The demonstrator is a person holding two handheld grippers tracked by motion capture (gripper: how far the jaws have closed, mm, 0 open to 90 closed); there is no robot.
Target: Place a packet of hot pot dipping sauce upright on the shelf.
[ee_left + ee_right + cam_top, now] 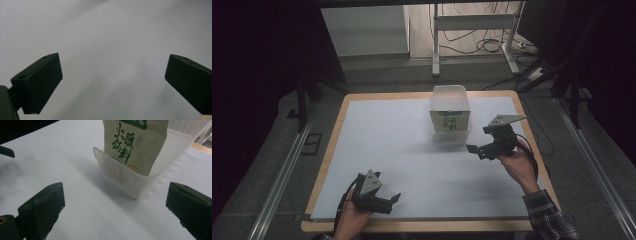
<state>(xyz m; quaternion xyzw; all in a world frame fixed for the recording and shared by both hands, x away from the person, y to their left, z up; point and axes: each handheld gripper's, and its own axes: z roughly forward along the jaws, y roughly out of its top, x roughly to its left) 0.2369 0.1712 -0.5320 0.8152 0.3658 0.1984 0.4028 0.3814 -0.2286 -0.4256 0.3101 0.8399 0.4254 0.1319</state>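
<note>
Clear plastic: the tub (451,116) stands on the white sheet (402,150) toward the far edge of the table (332,145), right of centre.
Packet: a cream packet (132,145) with green characters stands upright inside the tub, against its near wall.
Right gripper: the right gripper (477,149) is just beside the tub on its right, apart from it, with its jaws spread wide and nothing between them; its own view looks straight at the tub's corner.
Left gripper: the left gripper (393,200) sits low over the sheet near the table's front edge, well apart from the tub, jaws spread wide and empty.
</note>
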